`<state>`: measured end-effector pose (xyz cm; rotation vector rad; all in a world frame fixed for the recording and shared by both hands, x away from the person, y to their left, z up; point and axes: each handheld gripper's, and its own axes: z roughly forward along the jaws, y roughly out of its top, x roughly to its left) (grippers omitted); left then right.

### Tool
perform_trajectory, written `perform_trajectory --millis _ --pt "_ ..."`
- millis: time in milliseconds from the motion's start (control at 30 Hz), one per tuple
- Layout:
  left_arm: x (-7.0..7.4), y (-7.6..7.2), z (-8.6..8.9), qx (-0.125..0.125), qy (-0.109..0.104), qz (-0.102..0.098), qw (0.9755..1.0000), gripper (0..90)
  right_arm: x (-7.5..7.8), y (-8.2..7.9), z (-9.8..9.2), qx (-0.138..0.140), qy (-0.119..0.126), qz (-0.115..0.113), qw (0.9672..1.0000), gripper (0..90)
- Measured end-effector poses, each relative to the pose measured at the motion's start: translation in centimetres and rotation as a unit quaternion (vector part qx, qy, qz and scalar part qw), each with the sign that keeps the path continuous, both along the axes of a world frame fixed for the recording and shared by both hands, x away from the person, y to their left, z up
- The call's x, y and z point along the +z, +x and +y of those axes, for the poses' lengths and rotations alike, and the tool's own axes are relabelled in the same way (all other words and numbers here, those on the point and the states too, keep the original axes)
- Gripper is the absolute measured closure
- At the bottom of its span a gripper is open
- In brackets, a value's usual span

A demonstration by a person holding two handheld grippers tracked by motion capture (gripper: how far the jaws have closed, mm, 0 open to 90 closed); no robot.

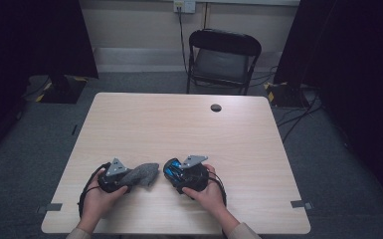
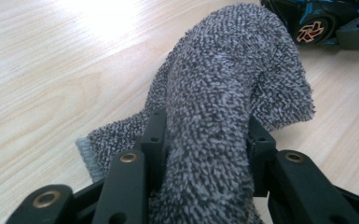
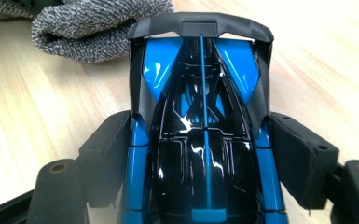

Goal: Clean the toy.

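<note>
With my left tongs [image 2: 200,140] clamped on the grey cloth [image 2: 224,93] and my right tongs [image 3: 200,154] gripping the blue toy car [image 3: 200,140] low over the desk [image 1: 179,124], both are in hand, but I judge the wiping not yet begun.

Light wood table [image 1: 179,124], round cable hole [image 1: 216,107] at far right. Grey cloth [image 1: 142,174] draped onto near edge area, left of centre. Blue-black toy car [image 1: 175,169] seen just right of cloth, whether resting on tabletop unclear.
</note>
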<state>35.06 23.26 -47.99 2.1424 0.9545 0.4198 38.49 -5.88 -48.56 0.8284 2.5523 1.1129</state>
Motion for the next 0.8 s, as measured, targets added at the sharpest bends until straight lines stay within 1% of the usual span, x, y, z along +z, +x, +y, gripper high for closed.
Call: perform_trajectory --millis 100,133,233,267,367,433,500,567,667,700,767,800 --pt "0.3 0.0 -0.1 0.004 -0.01 -0.003 0.9999 62.2 0.3 0.1 -0.6 0.0 0.008 0.001 1.0 27.0" --pt "0.3 0.0 -0.3 0.007 -0.015 -0.002 0.9999 62.2 0.4 0.1 -0.7 -0.001 0.007 0.0 1.0 27.0" --pt "0.2 0.0 -0.4 0.005 -0.011 -0.003 0.9999 62.3 0.5 0.0 -1.1 0.001 0.011 0.002 0.9999 27.0" --pt "0.2 0.0 -0.4 0.002 -0.007 -0.003 1.0 62.3 0.5 0.0 -1.2 0.001 0.009 0.002 1.0 27.0" --pt "0.2 0.0 -0.6 0.003 -0.009 0.0 1.0 62.3 0.1 0.0 -1.2 0.001 -0.002 -0.001 1.0 26.9" --pt "0.2 0.0 -0.6 0.003 -0.009 -0.001 1.0 62.2 -0.2 0.0 -1.3 0.004 0.0 -0.002 1.0 27.0" --pt "0.1 0.0 -0.6 0.001 -0.008 -0.002 1.0 62.2 -0.3 -0.1 -1.4 0.001 0.011 -0.007 0.9999 27.3" --pt "0.0 0.0 -0.6 0.001 -0.01 0.003 0.9999 62.2 -0.2 0.0 -1.4 0.003 0.011 -0.01 0.9999 27.3" --pt "0.0 0.1 -0.7 0.0 -0.009 0.002 1.0 62.1 -0.3 0.0 -1.2 0.012 -0.004 -0.018 0.9998 26.6" --pt "0.0 0.1 -0.7 -0.001 -0.009 0.002 1.0 62.1 -0.4 -0.1 -1.1 0.015 -0.007 -0.02 0.9997 24.7" --pt "0.0 0.1 -0.7 -0.002 -0.007 0.001 1.0 62.1 -0.6 0.0 -0.9 0.016 -0.016 -0.016 0.9996 21.1" --pt "0.0 0.1 -0.7 -0.002 -0.008 0.001 1.0 62.0 -0.7 0.1 -0.8 0.017 -0.021 -0.011 0.9996 22.3"
